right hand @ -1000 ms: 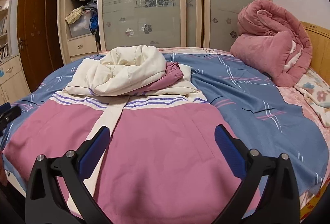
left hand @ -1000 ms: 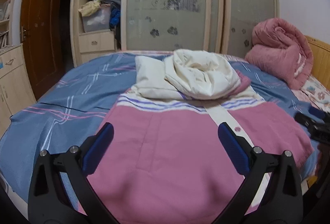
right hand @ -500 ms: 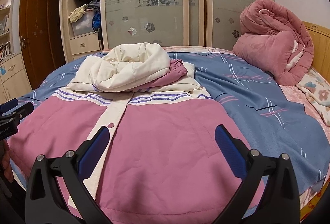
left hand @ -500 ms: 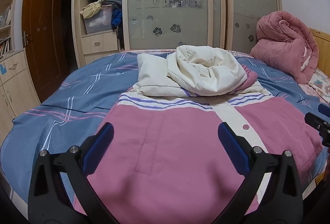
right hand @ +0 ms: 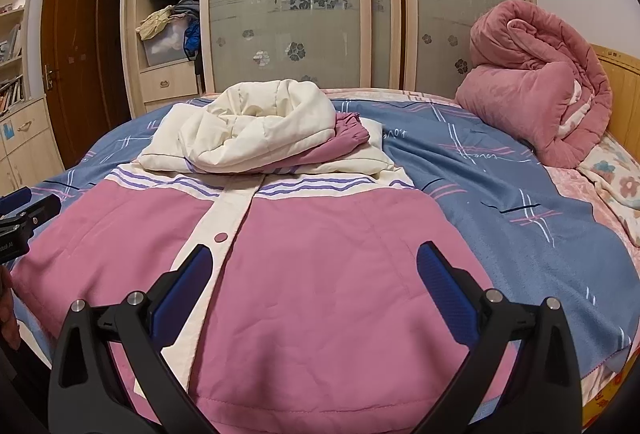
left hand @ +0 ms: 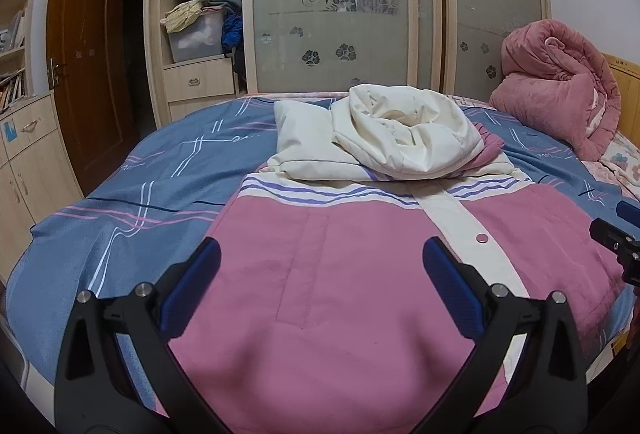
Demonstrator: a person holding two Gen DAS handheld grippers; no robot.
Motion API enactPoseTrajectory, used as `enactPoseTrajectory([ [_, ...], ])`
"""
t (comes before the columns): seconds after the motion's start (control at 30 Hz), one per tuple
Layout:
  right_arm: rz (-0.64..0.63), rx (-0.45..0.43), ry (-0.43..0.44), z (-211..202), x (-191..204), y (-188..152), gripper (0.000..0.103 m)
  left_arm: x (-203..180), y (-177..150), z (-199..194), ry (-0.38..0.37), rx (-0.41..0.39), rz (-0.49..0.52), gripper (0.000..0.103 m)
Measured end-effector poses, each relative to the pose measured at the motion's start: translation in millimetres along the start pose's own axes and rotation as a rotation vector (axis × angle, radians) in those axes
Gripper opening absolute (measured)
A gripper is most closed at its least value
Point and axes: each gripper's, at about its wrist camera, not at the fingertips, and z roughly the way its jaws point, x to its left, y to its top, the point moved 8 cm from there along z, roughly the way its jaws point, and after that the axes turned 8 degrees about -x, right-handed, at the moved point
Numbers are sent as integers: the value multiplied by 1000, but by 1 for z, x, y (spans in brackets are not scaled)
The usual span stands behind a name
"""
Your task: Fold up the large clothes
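Note:
A large pink padded jacket (left hand: 340,274) (right hand: 320,274) lies front up on the bed, with a cream snap placket and purple stripes across the chest. Its cream hood (left hand: 404,134) (right hand: 256,122) and sleeves are folded in over the shoulders. My left gripper (left hand: 320,274) hovers open over the jacket's left half, nothing between its blue pads. My right gripper (right hand: 312,274) hovers open over the jacket's right half, also empty. Each gripper shows at the edge of the other's view: the right gripper's tip (left hand: 616,246), the left gripper's tip (right hand: 20,218).
A blue striped bedspread (left hand: 132,210) (right hand: 500,194) covers the bed. A rolled pink quilt (left hand: 560,90) (right hand: 532,86) sits at the far right by the wooden headboard (right hand: 616,66). A wardrobe with frosted sliding doors (left hand: 340,6) stands behind; a brown door (left hand: 88,54) is at left.
Both grippers have risen and tilted up a little, so the jacket and hood sit lower in each view. The jaws stayed open and the jacket has not moved.

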Motion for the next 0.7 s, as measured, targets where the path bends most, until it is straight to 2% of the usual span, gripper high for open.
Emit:
enactPoseTrajectory([
  [0.47, -6, -7, -11, -1, -8, -4, 102, 3, -9, -4, 3, 2, 29, 101],
  [0.7, 8, -39, 20, -6, -23, -4, 102, 14, -16, -19, -10, -16, 30, 101],
])
